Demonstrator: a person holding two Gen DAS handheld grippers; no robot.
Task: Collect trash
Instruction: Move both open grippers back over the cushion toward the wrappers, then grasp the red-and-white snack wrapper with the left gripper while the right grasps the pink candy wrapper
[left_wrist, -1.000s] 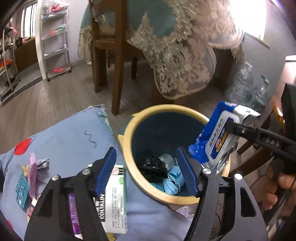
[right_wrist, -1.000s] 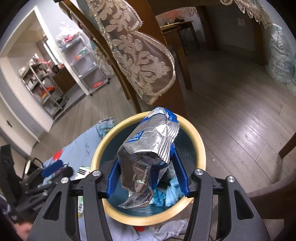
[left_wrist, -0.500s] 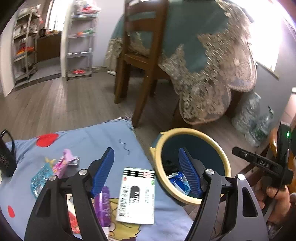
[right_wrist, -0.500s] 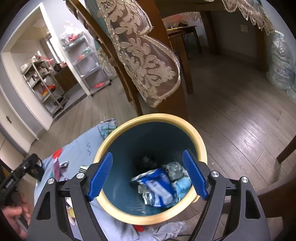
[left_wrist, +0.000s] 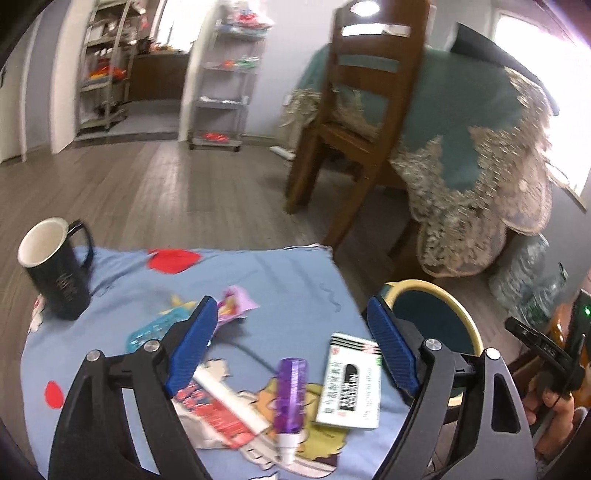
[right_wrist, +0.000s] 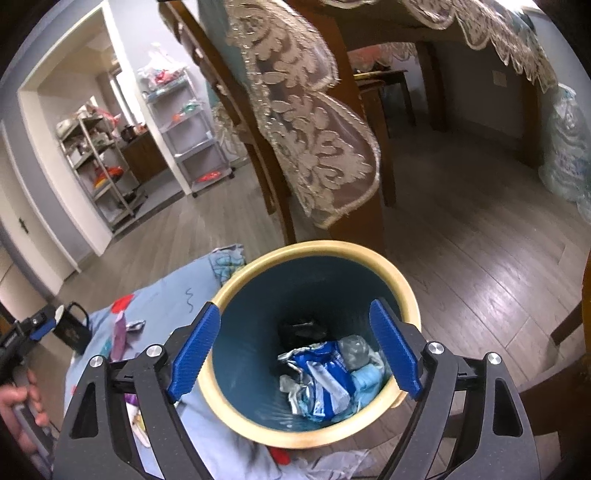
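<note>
The right gripper hangs over the trash bin with its fingers spread wide and nothing between them; a crumpled blue-and-silver wrapper lies at the bottom of the bin, below and between the fingers.

The left gripper is also spread and empty, poised above the blue cloth on the tabletop. Between its fingers lie a purple tube and a white-and-green box, the box nearer the right finger. A pink wrapper sits just beyond the left finger, and a black mug stands well off to the left.

The next pickup looks like the left's job. I'd drop straight down over one item, fingers straddling its narrow width, and close only once both pads clear the cloth, so the fabric does not bunch up into the grip.
</note>
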